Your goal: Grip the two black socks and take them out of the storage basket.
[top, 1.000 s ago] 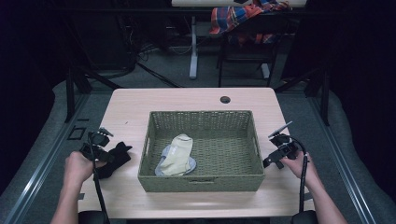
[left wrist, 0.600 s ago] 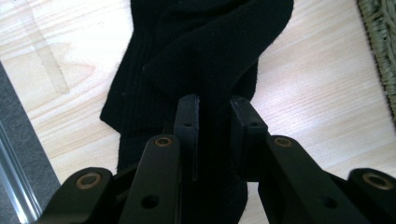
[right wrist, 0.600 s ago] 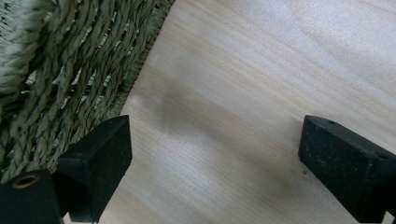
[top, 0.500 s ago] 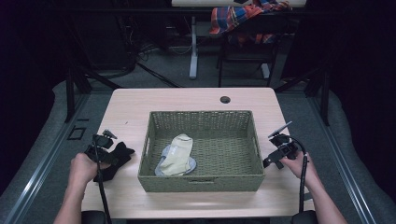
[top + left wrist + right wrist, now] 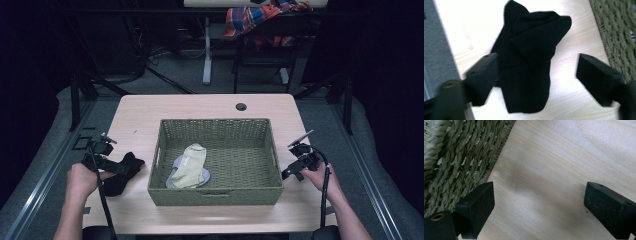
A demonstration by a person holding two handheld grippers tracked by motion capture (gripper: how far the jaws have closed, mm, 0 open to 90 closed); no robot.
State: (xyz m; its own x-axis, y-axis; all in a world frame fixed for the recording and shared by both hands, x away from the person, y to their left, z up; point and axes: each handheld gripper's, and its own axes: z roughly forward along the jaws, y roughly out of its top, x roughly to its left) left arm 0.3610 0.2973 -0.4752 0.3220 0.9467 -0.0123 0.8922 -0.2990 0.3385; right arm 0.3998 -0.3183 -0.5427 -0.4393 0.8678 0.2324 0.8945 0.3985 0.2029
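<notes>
One black sock point(image 5: 529, 67) lies crumpled on the pale wooden desk point(image 5: 200, 107), just left of the woven basket point(image 5: 216, 196) and apart from its wall. In the left gripper view the sock sits between and beyond the two black jaws, folded over itself, with its lower hem nearest the camera. The left jaw overlaps the sock's edge in that view; whether it touches the cloth I cannot tell, and the right jaw stands clear of it over bare wood.

The left gripper point(image 5: 107, 162) hovers low over the sock's left end, held in the person's left hand point(image 5: 82, 181), whose forearm comes in from the bottom edge. Its jaws have just been opening and now stand spread wide, with the sock below them and unpinched.

The right gripper point(image 5: 296, 167) is held in the right hand point(image 5: 322, 177) at the basket's right side, pointed down and inward toward the wicker wall. Its jaws are spread wide over bare desk, with nothing between them.

Count: two grippers, two hands, one basket, one black sock on the desk. Inside the basket lie one cream sock point(image 5: 190, 159) and one grey piece point(image 5: 172, 181) partly under it, toward the front left corner. One dark round hole point(image 5: 241, 106) marks the desk's far edge
</notes>
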